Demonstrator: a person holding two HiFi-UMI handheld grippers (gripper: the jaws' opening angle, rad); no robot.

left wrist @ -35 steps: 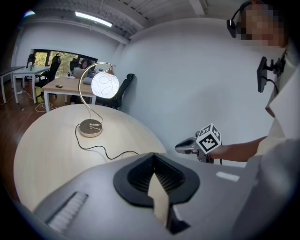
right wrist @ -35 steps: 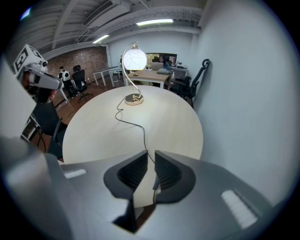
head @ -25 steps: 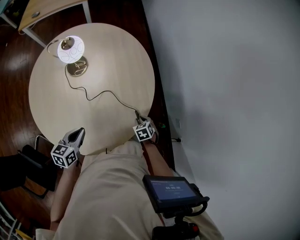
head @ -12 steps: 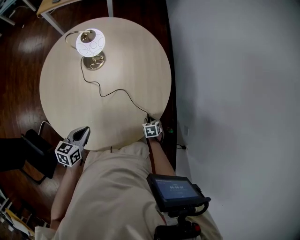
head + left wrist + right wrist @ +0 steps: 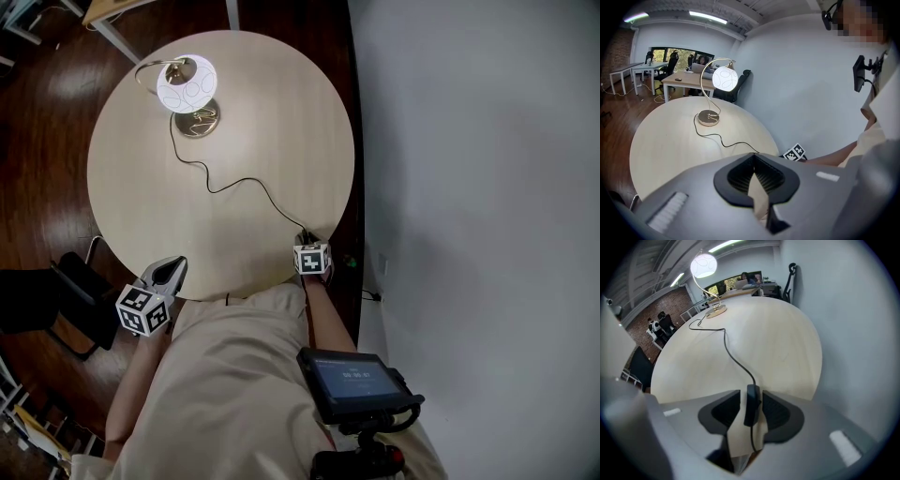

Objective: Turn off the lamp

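Note:
The lamp, its white globe glowing, stands on a brass base at the far left of the round table. Its black cord snakes to the near right rim. There my right gripper points steeply down. The cord's inline switch lies between its jaws, which have just been opening and stand open, pads clear of it. The globe shows far off in the right gripper view. My left gripper hovers shut and empty off the near left rim, facing the globe.
A white wall runs close along the table's right side. A dark chair stands on the wood floor at the left, a desk beyond the table. A screen device hangs at the person's front.
The head view has swung, so the table sits further right. My right gripper has sunk at the rim by the cord. The globe stays lit; my left gripper has hardly moved.

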